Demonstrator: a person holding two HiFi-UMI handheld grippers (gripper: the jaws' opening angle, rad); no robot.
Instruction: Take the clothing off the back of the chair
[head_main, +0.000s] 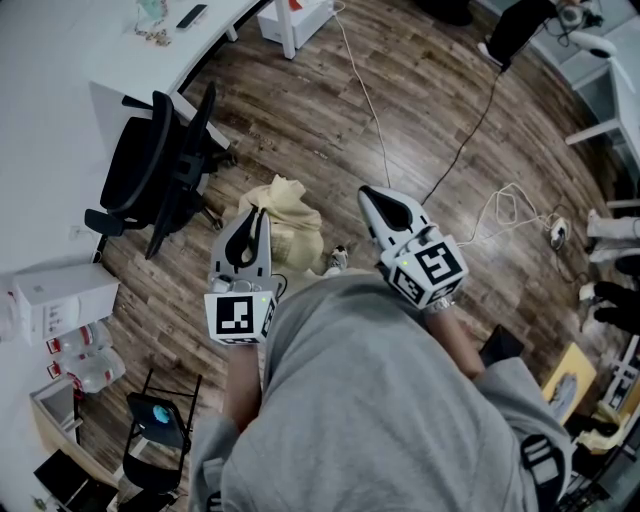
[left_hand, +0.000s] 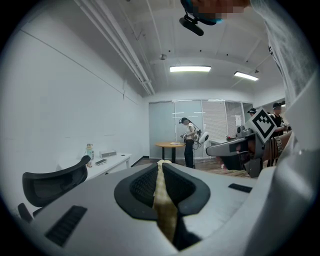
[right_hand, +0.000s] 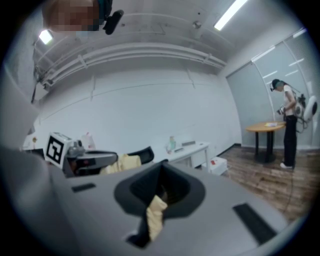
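Observation:
A pale yellow garment (head_main: 288, 222) hangs in front of me above the wood floor, off the black office chair (head_main: 160, 165) that stands at the left by the desk. My left gripper (head_main: 255, 213) is shut on a fold of it, and a yellow strip (left_hand: 163, 200) runs between its jaws. My right gripper (head_main: 370, 193) is held level beside the left one, its jaws shut on another bit of the yellow cloth (right_hand: 155, 216). From the right gripper view, the left gripper (right_hand: 80, 159) shows with yellow cloth (right_hand: 121, 162) at its tip, in front of the chair (right_hand: 145, 154).
A white desk (head_main: 150, 60) runs behind the chair. White boxes (head_main: 60, 295) and water bottles (head_main: 85, 355) lie at the left. Cables (head_main: 500, 205) and a power strip (head_main: 556, 233) cross the floor at the right. A person (left_hand: 189, 142) stands by a round table (left_hand: 171, 145).

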